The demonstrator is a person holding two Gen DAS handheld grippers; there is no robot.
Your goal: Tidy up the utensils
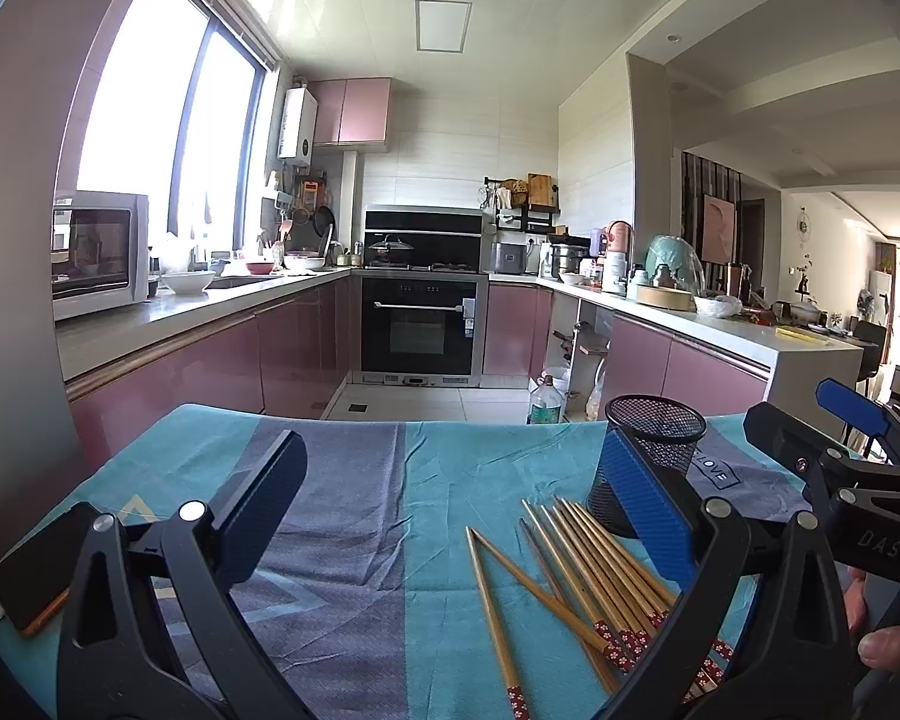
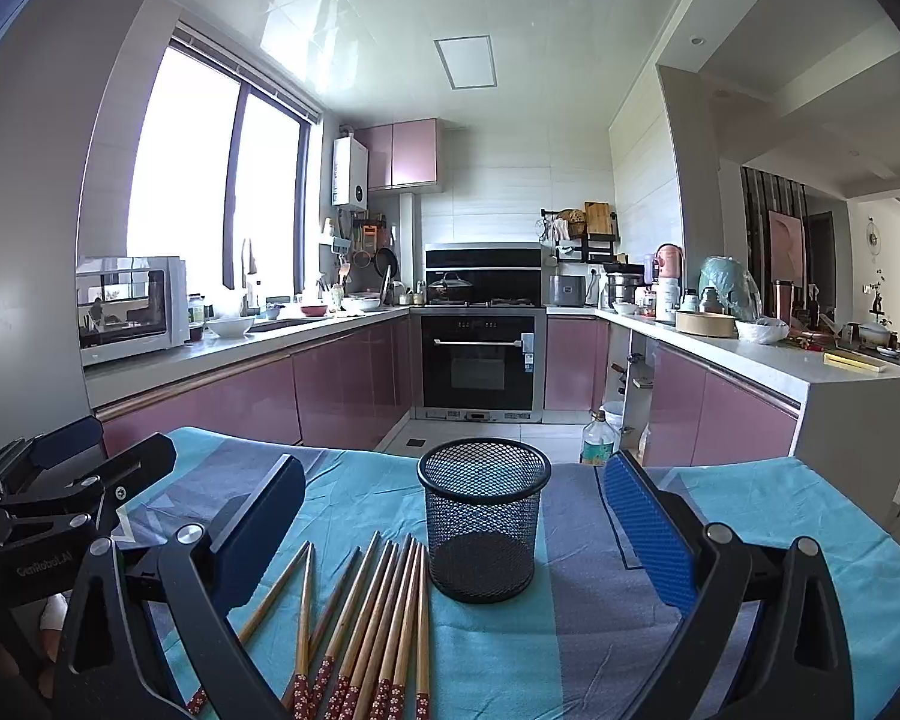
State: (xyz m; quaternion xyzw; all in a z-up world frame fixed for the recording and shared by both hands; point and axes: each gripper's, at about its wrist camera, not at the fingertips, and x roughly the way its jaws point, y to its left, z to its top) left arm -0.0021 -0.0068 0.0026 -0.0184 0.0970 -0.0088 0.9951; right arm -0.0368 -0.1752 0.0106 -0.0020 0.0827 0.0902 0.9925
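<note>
**Figure: Chopsticks loose on the cloth, mesh cup empty, both claws spread**

Reading left to right in my left wrist view: a phone [image 1: 27, 585] lies at the cloth's left edge, cable attached. My left gripper [image 1: 456, 501] comes next, its jaws wide apart with nothing between them, held low above the striped tablecloth [image 1: 342, 498]. The chopsticks [image 1: 576, 576] lie flat on the cloth toward the right finger, most bundled side by side, two splayed apart on the left of the bundle; their red patterned ends point toward me. Just beyond them stands the black mesh holder [image 1: 654, 450], upright, partly behind my right finger. At the far right my right gripper [image 1: 834, 420] shows from the side.

In my right wrist view the right gripper [image 2: 456, 525] is likewise spread and empty, the holder [image 2: 483, 516] centred between its fingers, the chopsticks [image 2: 366, 618] touching or almost touching the holder's base on the left.

Progress, as I judge it: none is stored; the holder appears empty through its mesh. Every chopstick remains to be lifted and stood in it. Both claws hover level, pointing forward across the table, neither touching anything.
</note>
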